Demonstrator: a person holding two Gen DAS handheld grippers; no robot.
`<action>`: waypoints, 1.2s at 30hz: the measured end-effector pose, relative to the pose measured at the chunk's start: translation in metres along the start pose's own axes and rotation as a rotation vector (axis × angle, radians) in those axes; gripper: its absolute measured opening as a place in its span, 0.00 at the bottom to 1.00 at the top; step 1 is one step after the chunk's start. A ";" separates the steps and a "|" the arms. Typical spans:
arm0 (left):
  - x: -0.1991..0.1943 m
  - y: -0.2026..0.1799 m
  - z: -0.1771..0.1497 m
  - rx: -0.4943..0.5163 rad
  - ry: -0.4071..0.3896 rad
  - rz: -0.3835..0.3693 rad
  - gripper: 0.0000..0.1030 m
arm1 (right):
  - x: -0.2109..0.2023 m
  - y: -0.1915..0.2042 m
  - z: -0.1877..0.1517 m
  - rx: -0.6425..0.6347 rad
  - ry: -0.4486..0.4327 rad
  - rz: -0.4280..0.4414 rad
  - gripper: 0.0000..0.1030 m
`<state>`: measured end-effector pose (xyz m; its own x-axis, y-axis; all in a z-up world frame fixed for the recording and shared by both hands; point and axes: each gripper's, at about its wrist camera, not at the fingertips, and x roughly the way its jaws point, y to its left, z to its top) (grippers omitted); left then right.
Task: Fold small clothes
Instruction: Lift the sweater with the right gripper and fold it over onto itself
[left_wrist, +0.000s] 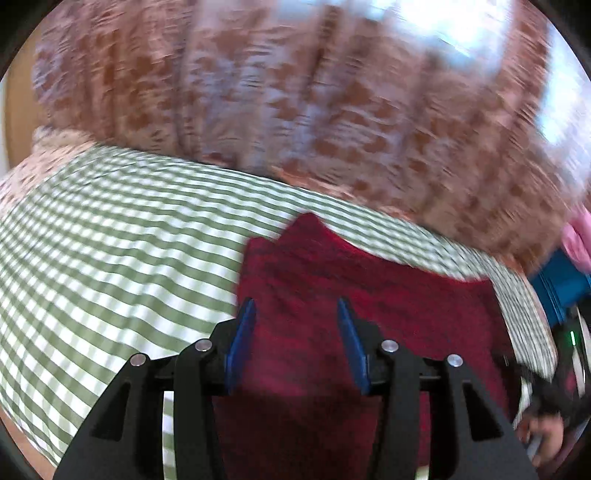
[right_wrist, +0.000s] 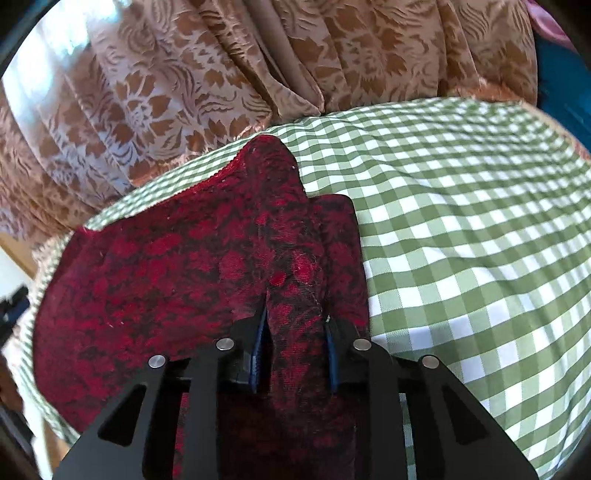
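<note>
A dark red patterned cloth (right_wrist: 159, 266) lies on a table with a green and white checked tablecloth (right_wrist: 461, 229). My right gripper (right_wrist: 295, 325) is shut on a raised fold of the red cloth, which bunches up between its blue pads (right_wrist: 258, 343). In the left wrist view the red cloth (left_wrist: 388, 295) lies under and ahead of my left gripper (left_wrist: 297, 314). Its blue fingers (left_wrist: 243, 332) stand apart with nothing between them, just above the cloth. This view is motion-blurred.
A brown and pink floral curtain (right_wrist: 177, 85) hangs behind the table's far edge. A blue object (left_wrist: 561, 284) and something pink (left_wrist: 576, 240) sit at the right. The other hand and gripper (left_wrist: 554, 402) show at the lower right of the left view.
</note>
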<state>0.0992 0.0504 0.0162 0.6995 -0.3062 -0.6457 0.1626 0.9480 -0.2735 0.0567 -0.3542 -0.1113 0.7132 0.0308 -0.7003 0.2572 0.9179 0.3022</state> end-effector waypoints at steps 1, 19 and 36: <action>-0.002 -0.007 -0.005 0.018 0.008 -0.022 0.43 | -0.001 -0.002 0.000 0.010 0.003 -0.007 0.40; 0.029 -0.080 -0.040 0.143 0.171 -0.103 0.46 | -0.012 -0.047 -0.040 0.256 0.169 0.405 0.84; 0.052 -0.094 -0.045 0.138 0.230 -0.115 0.45 | -0.020 -0.030 -0.039 0.227 0.153 0.470 0.43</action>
<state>0.0895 -0.0583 -0.0237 0.4971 -0.4093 -0.7651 0.3361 0.9037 -0.2651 0.0093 -0.3671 -0.1317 0.6868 0.4901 -0.5367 0.0793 0.6835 0.7257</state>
